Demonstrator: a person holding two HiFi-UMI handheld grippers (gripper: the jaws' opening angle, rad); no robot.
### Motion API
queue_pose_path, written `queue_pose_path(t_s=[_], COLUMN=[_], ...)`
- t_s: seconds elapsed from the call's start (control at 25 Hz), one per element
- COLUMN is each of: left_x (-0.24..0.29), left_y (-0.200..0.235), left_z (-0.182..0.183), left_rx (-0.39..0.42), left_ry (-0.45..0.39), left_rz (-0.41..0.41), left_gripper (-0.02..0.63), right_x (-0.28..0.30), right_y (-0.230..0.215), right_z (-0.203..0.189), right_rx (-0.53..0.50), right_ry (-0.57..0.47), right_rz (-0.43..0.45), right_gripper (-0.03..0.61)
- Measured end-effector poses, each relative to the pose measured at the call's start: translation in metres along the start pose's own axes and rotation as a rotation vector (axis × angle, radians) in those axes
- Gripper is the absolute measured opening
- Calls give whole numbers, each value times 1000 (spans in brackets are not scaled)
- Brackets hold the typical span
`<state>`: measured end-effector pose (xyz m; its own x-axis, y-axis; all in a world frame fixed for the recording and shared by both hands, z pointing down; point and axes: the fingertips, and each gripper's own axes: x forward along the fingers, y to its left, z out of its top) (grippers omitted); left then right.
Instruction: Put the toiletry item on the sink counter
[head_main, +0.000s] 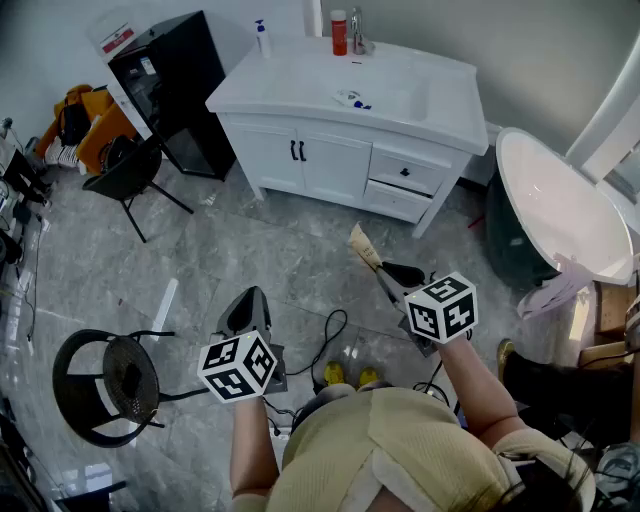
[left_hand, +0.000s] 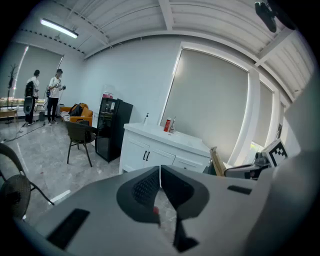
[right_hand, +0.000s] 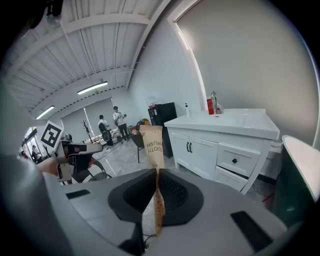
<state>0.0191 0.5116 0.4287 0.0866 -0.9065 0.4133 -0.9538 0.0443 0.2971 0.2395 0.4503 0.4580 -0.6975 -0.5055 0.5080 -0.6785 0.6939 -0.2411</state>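
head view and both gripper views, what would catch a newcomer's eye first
The tan toothbrush packet stands out first, pinched between the fingers of the right gripper and sticking out past them. Ahead of the person stands the white sink counter, with a red bottle at its back edge. The left gripper is shut on nothing.

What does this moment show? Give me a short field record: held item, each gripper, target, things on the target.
held item: toothbrush packet, sticking out past the jaws
right gripper: shut on the packet
left gripper: shut, nothing between the jaws
target: sink counter, across the floor from the person
on the counter: red bottle, pump bottle, faucet
task state: packet not yet placed
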Motion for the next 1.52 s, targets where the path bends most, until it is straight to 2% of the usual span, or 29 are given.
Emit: queue_pose_path(t_s=[0.28, 0.88, 1.28, 1.52], left_x=[3, 26, 62, 98], left_y=[9, 42, 44, 45], left_z=[1, 5, 25, 40], left_rx=[7, 22, 40, 40], left_ry=[13, 60, 62, 38], left_rz=[-22, -84, -82, -42], left_gripper=[43, 43, 43, 43], right_x=[13, 47, 73, 100], right_y=[9, 20, -6, -35], right_z=[4, 16, 44, 61], right_rx=[-6, -1, 7, -4], right_ry=[6, 25, 7, 2], right_rz=[-1, -69, -77, -37], right_gripper=[43, 43, 43, 43])
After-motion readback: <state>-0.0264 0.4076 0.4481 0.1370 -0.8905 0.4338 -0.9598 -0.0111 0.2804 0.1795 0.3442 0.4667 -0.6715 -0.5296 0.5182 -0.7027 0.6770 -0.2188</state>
